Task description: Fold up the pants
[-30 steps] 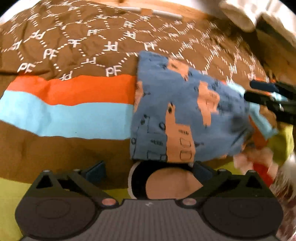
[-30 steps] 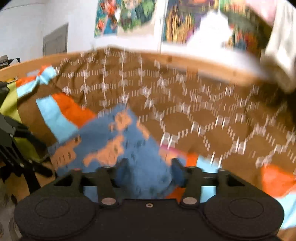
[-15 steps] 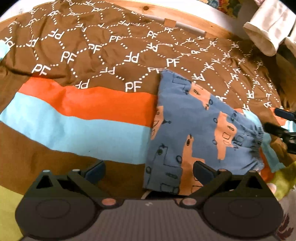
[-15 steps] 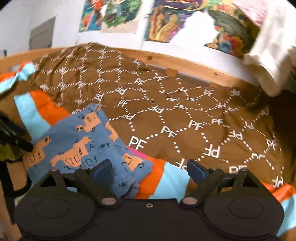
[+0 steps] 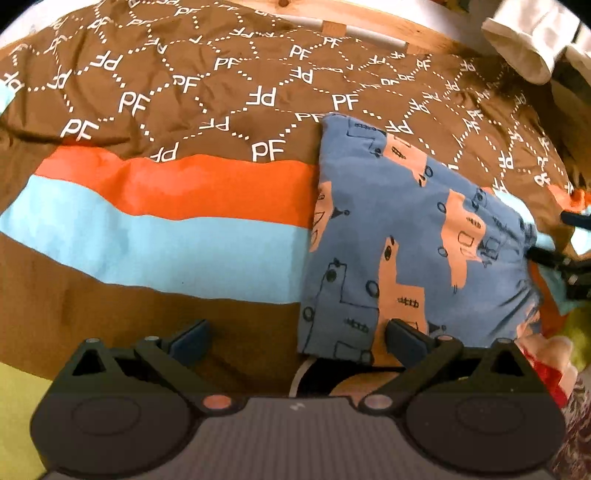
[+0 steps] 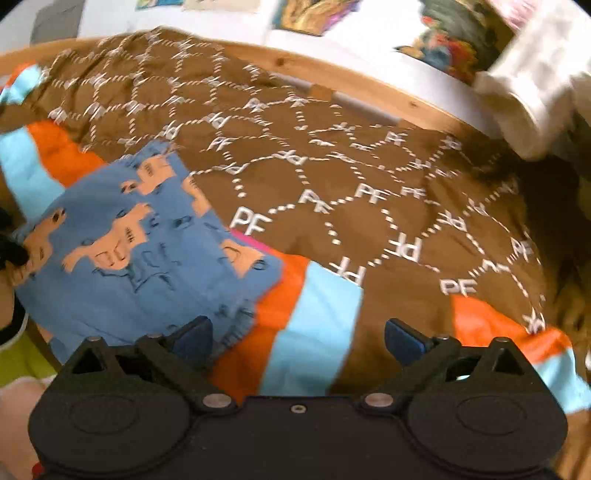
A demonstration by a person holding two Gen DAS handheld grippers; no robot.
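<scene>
- The blue cotton pants with orange vehicle prints (image 5: 417, 236) are lying as a compact folded rectangle on the brown quilted bedspread with white "PF" lettering and orange and light-blue stripes (image 5: 166, 221), near the bed's front edge.
- Judging by that tidy shape, the folding is looking essentially done; at most a light smoothing of the gathered waistband edge is remaining.
- The left gripper (image 5: 297, 334) is hovering with its jaws spread wide and gripping nothing; its right blue finger pad (image 5: 404, 334) is sitting over the near edge of the pants, though contact is not clear.
- The right gripper (image 6: 297, 334) is likewise gaping wide and empty, with the pants just beside its left finger.
- The left wrist view is showing the fold's full outline sharply; the right wrist view is blurring.
- Only the right wrist view is showing the wooden bed rail (image 6: 332, 74) below colourful wall posters (image 6: 450, 33).
</scene>
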